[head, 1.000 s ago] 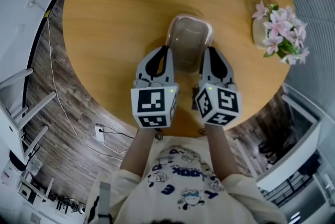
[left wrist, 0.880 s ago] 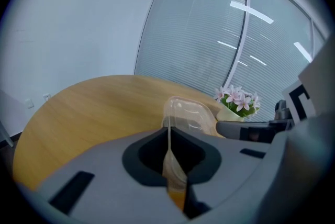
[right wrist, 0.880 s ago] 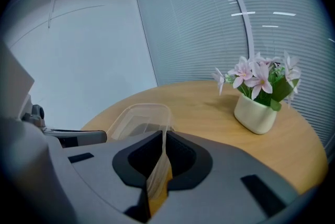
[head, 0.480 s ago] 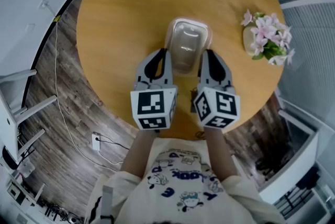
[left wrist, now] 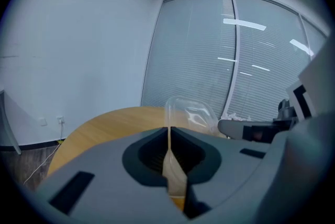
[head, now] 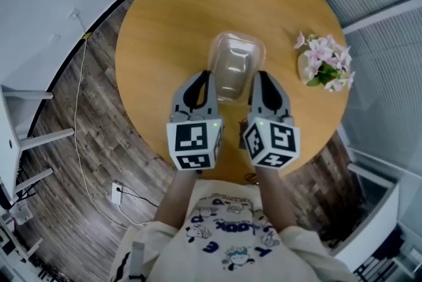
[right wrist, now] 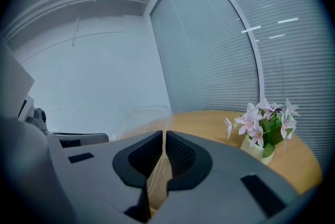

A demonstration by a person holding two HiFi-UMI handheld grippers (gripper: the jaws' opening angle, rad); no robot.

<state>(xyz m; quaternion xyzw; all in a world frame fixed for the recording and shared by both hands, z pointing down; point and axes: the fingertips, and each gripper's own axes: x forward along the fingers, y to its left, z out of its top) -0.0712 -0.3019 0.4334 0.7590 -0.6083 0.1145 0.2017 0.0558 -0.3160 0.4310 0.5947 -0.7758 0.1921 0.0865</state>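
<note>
- Head view: the left gripper (head: pixel 204 80) and the right gripper (head: pixel 258 80) each pinch the near rim of the clear plastic container (head: pixel 235 63), one on either side. The container hangs over the near half of the round desk (head: pixel 165 17) and seems to be held clear of it. Both holds sit on one edge, so the far end could sag or swing. If the grippers drift apart or twist unevenly, the thin rim may buckle or slip free.
- Left gripper view: the jaws are pressed onto a thin strip of the container's wall (left wrist: pixel 189 112), with only that narrow edge between them. So little purchase on slick plastic could let it slide out. It would then drop onto the desk or, nearer the person, onto the wooden floor (head: pixel 86 142).
- Right gripper view: this gripper is likewise clamped on the clear rim (right wrist: pixel 163 136). The flower pot (right wrist: pixel 264 131) stands well apart to the right. A wide sweep that way could still knock it over.
</note>
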